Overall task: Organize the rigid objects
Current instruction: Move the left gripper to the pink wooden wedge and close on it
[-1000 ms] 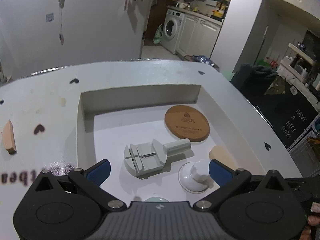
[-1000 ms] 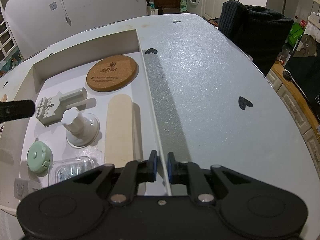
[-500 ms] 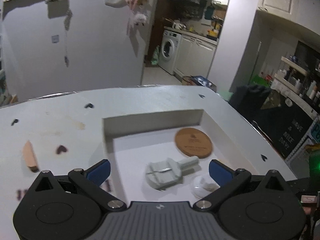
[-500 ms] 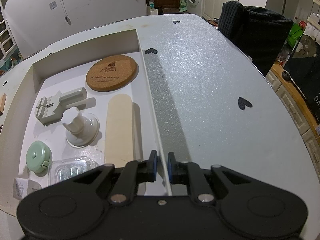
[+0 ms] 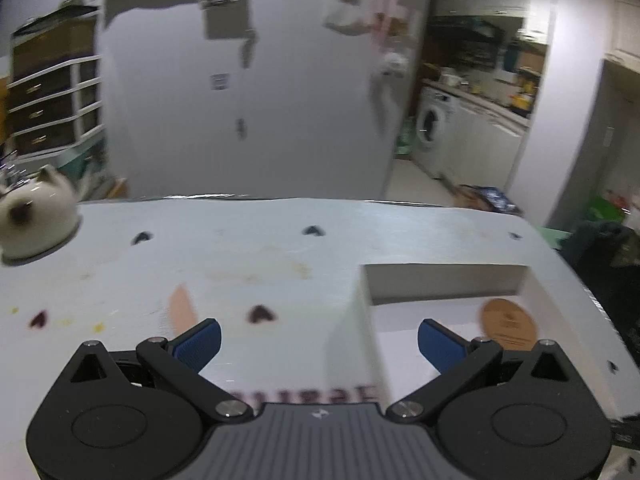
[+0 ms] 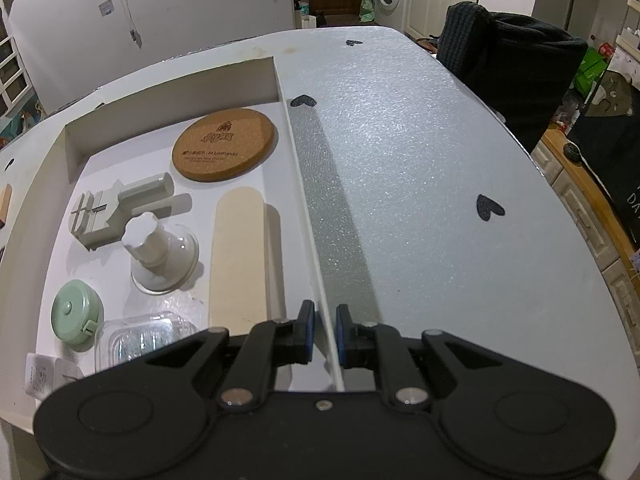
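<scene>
My left gripper (image 5: 318, 344) hangs above the white surface (image 5: 240, 256) with its blue pads spread wide and nothing between them; its view is blurred. Just ahead of its left pad a small tan wooden block (image 5: 181, 308) lies on the surface, outside the white box (image 5: 356, 320), whose near left corner stands between my pads. At the far left of the surface sits a white cat-shaped teapot (image 5: 38, 216). My right gripper (image 6: 322, 332) is clenched on the right wall of the box, one pad on either side of the thin wall. Inside the box I see the round cork coaster (image 6: 224, 144) at the far end, the grey watch-link tool (image 6: 116, 208) to its left, a white suction-cup knob (image 6: 160, 256) just before that tool, and a long beige oval board (image 6: 238, 260) lying along the right wall. Nearer me are a green round tape measure (image 6: 76, 318) and a clear plastic case (image 6: 140, 340) beside it.
</scene>
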### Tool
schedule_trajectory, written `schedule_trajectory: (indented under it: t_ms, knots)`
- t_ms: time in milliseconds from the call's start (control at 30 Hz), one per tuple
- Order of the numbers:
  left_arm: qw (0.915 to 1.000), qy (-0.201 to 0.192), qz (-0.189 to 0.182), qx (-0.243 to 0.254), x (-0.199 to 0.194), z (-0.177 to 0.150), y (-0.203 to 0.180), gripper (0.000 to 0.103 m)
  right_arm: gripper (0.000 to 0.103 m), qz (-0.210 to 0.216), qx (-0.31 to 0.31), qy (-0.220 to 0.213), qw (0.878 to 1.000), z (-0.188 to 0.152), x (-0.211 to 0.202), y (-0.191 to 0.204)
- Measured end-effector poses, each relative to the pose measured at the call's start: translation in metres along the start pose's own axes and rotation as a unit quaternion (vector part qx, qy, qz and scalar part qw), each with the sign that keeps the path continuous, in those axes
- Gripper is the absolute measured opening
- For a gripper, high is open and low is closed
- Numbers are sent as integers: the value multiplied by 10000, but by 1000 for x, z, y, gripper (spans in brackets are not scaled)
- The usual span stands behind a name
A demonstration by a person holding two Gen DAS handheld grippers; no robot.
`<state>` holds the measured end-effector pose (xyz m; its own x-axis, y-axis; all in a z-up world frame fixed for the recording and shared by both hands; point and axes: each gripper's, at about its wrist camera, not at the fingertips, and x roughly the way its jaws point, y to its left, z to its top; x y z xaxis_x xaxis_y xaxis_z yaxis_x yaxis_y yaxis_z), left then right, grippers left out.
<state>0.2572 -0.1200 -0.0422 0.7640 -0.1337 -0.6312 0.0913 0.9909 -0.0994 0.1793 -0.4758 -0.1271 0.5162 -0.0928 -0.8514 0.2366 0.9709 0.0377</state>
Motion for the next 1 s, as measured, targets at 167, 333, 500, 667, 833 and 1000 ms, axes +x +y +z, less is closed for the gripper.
schedule_trajectory:
  t_ms: [167, 333, 500, 667, 833, 1000]
  knots:
    - [9985, 118, 422, -327, 14, -3, 25, 103, 12, -3, -12, 7, 10000, 0, 0, 1]
    - [9930, 348, 839, -758, 30, -14, 47, 103, 12, -3, -11, 13, 10000, 0, 1, 0]
    - [9881, 631, 1048, -936, 46, -32, 56, 103, 12, 15, 19, 28, 10000, 1, 1, 0]
    - [9848, 685, 1248, -992, 61, -39, 56, 103, 12, 15, 45, 36, 10000, 1, 1, -1]
    - [9821, 690, 1419, -1033, 81, -36, 57, 101, 12, 23, 101, 30, 9999, 1, 1, -2]
    - [9796, 756, 1477, -1129, 100, -31, 59, 94, 12, 34, 133, 38, 9999, 1, 1, -3]
